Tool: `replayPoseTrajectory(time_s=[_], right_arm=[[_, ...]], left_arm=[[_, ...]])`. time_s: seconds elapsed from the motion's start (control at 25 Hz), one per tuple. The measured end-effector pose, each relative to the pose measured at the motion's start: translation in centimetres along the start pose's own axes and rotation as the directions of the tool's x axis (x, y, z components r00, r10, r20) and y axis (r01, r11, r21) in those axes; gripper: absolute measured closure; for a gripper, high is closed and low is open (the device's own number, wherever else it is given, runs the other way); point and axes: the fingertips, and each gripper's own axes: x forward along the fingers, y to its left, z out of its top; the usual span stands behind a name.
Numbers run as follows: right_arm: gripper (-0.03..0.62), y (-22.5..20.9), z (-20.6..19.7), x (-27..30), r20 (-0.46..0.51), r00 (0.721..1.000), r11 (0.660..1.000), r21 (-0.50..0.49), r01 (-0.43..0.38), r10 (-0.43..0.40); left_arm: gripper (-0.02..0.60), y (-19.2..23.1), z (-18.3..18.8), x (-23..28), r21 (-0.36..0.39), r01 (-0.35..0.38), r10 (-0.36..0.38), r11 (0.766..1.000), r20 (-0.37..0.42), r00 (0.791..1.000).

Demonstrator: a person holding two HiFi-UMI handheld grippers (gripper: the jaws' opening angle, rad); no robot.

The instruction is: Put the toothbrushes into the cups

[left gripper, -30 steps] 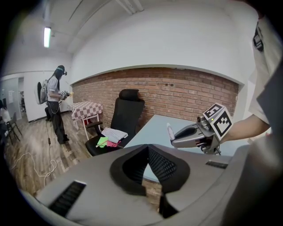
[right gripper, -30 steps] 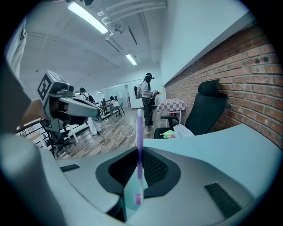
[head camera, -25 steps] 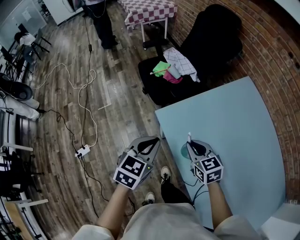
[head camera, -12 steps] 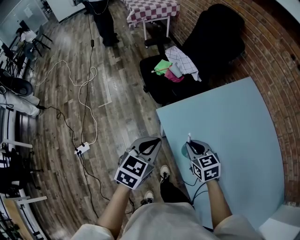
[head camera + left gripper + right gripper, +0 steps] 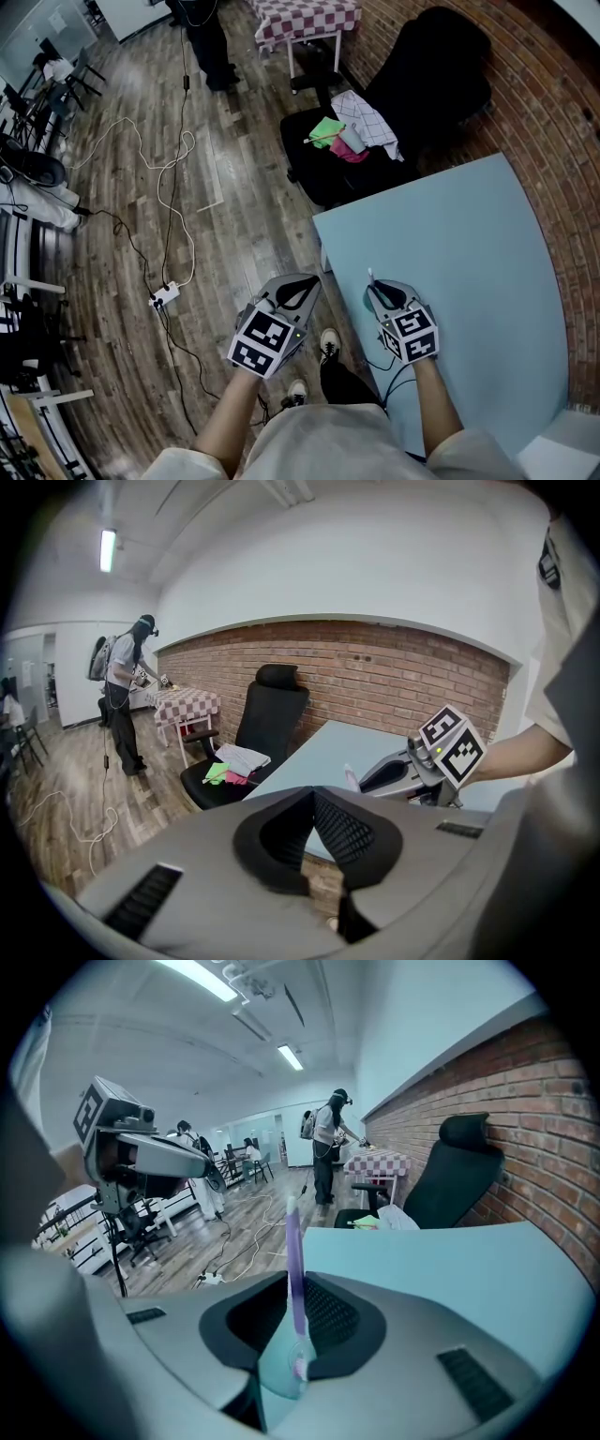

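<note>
A purple toothbrush (image 5: pixel 293 1260) stands upright between the jaws of my right gripper (image 5: pixel 300 1279). Its lower end is in a teal cup (image 5: pixel 281 1372) right under the jaws. Those jaws have just been opening and stand apart from the handle. In the head view the cup (image 5: pixel 367 301) sits at the near left edge of the light-blue table (image 5: pixel 450 234). The right gripper (image 5: pixel 378 287) is over it and the brush head (image 5: pixel 369 275) pokes up. My left gripper (image 5: pixel 309 278) hangs over the floor left of the table, shut and empty; its tips (image 5: pixel 312 794) meet.
A black office chair (image 5: pixel 394 103) with cloths (image 5: pixel 352 131) on its seat stands beyond the table's far corner. White cables (image 5: pixel 169 187) and a power strip (image 5: pixel 166 301) lie on the wooden floor. A brick wall (image 5: pixel 553 141) runs along the right. A person (image 5: pixel 122 696) stands by a checkered table.
The toothbrush head has shifted slightly to the left along with the right gripper, and that gripper's jaws have spread. The left gripper has stayed where it was.
</note>
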Motion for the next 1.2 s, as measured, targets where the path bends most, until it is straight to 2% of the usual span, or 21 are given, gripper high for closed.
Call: replayPoseTrajectory(time_s=[0.2,0.32,0.52,0.76,1.2], right_arm=[[0.456,-0.1,-0.1,0.0,-0.009,1.000,1.000,0.007,0.004,-0.004],[0.447,-0.2,-0.1,-0.4,-0.004,1.000,1.000,0.010,0.018,-0.018],[0.447,-1.1,0.1,-1.7,0.011,0.999,0.998,0.035,0.051,-0.052],[0.444,-1.8,0.3,-4.1,0.033,0.994,0.986,0.129,0.104,-0.109],[0.447,0.7,2.0,-10.6,0.124,0.972,0.969,0.172,0.177,-0.200]], left_arm=[[0.580,0.0,-0.5,-0.2,-0.011,-0.002,0.002,1.000,-0.002,1.000],[0.580,0.1,-0.9,-0.4,-0.015,-0.005,0.006,1.000,0.000,1.000],[0.580,0.1,-1.1,-0.6,-0.013,-0.006,0.006,1.000,0.006,1.000],[0.580,-0.2,-0.6,-1.9,0.001,-0.022,0.021,1.000,0.033,0.999],[0.580,-3.1,0.2,-6.5,0.040,-0.036,0.031,0.999,0.117,0.993]])
